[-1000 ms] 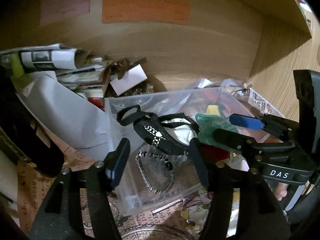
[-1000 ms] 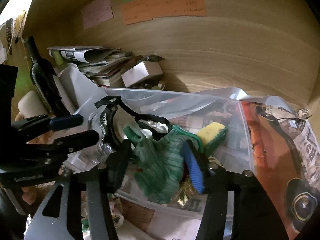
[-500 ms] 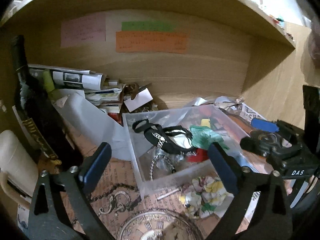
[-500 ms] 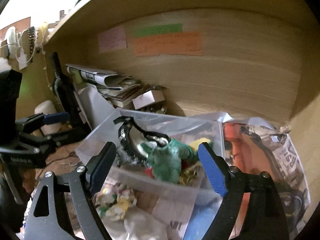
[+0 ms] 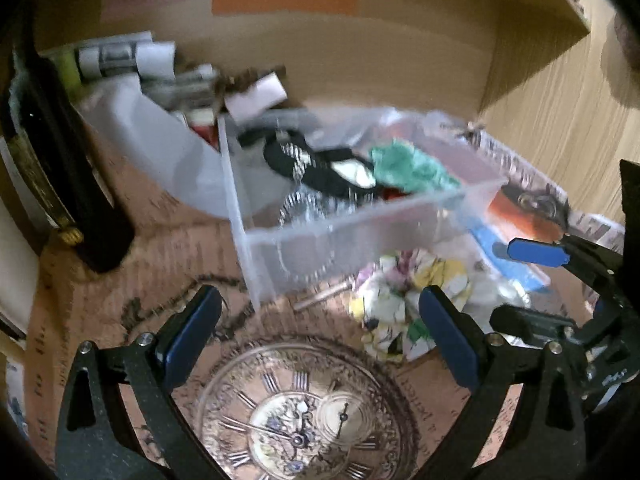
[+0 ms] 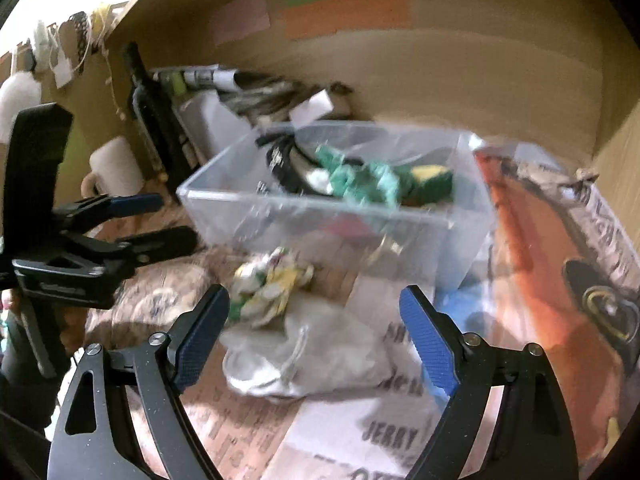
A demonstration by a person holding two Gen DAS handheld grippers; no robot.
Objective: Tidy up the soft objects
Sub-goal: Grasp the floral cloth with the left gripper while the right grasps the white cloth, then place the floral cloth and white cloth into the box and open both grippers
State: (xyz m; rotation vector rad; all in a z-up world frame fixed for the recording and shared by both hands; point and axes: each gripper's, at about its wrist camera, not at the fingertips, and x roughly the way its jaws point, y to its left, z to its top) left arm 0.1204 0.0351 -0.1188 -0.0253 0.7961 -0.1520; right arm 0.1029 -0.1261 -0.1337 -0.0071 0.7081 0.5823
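A clear plastic bin (image 5: 360, 236) (image 6: 320, 220) stands on the shelf and holds a green cloth (image 5: 412, 168) (image 6: 360, 184), a black strap item (image 5: 312, 164) (image 6: 284, 164) and a yellow-green sponge (image 6: 432, 178). A floral scrunchie (image 5: 400, 300) (image 6: 268, 284) lies on the desk in front of the bin. A whitish soft pouch (image 6: 304, 356) lies beside it. My left gripper (image 5: 316, 332) is open and empty over the clock print. My right gripper (image 6: 316, 328) is open and empty above the pouch. Each gripper shows in the other's view.
A dark bottle (image 5: 60, 168) (image 6: 156, 120) stands at the left, next to a cup (image 6: 116, 168). Papers and a small box (image 5: 256, 96) are piled at the back. A printed bag (image 6: 560, 260) lies right of the bin. Wooden walls close the back and right.
Both grippers have pulled back and down from the bin, leaving the green cloth inside. They opened wide and now hang over the desk in front of it.
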